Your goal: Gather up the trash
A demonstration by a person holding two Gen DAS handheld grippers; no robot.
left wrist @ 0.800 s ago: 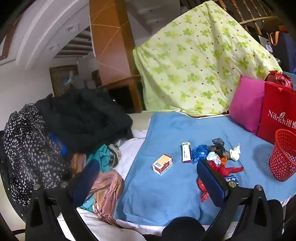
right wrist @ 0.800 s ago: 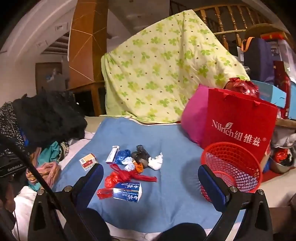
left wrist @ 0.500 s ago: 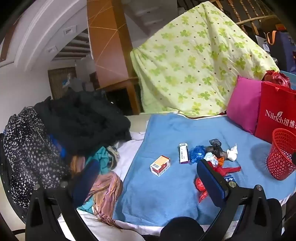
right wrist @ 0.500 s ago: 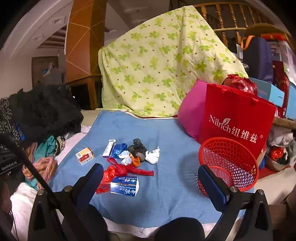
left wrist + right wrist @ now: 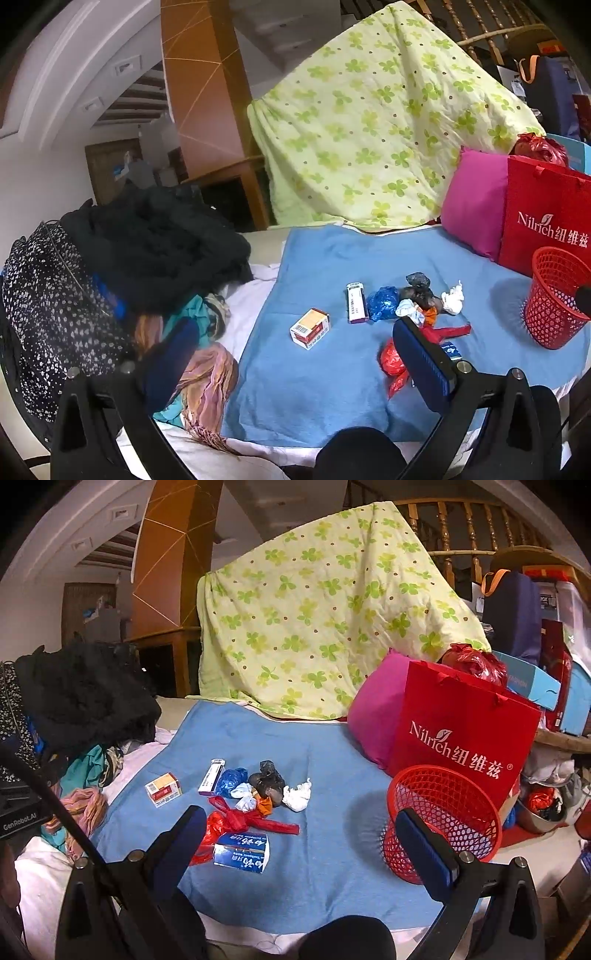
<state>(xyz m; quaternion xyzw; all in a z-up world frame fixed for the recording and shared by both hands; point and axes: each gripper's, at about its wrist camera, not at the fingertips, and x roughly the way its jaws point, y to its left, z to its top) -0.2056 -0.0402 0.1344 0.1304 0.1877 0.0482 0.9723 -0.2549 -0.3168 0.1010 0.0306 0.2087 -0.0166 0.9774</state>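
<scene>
Only rightward: whole toothpaste box (image 5: 242, 853)

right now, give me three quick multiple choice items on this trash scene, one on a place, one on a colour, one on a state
1. Where does the red mesh basket stand?
A. on the black clothes pile
B. on the blue blanket, in front of the red paper bag
C. on the floor

2. What colour is the pillow beside the red paper bag?
A. pink
B. white
C. black

3. How is the right gripper?
A. shut on a box
B. shut on a tissue
C. open, holding nothing

Answers:
1 B, the basket sits on the blanket right before the bag.
2 A, the pillow is bright pink.
3 C, its fingers stand wide apart with nothing between them.
</scene>
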